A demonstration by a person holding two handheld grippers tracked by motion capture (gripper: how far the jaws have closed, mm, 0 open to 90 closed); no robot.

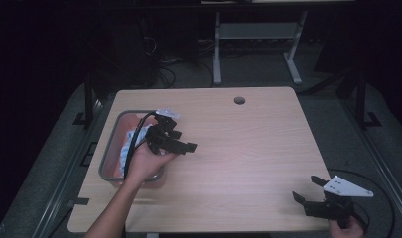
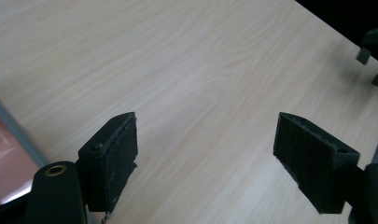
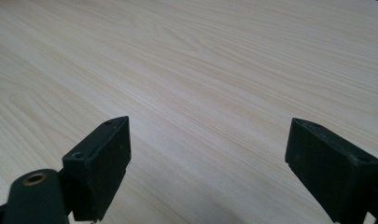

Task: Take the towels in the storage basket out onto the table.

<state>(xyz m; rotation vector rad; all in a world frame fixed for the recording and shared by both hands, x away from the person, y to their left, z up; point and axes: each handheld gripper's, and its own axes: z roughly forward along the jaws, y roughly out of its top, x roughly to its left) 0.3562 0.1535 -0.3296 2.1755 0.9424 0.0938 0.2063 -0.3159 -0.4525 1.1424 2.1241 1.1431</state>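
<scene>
the grey-rimmed bin [image 1: 110, 144] sits at the left edge of the desk [image 1: 248, 144] and holds light blue and white crumpled material [image 1: 131, 141], identity unclear. the left gripper [image 1: 181, 145] hovers just over the bin's near right side, jaws wide apart and empty, probably clear of a drop. the right gripper [image 1: 307, 191] rests well apart from the bin, at the desk's near right corner, wide open, holding nothing. no legible writing or labels.

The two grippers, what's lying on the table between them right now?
Nothing: the high view shows bare wooden table between the left gripper, by the grey bin, and the right gripper at the near right corner.
</scene>
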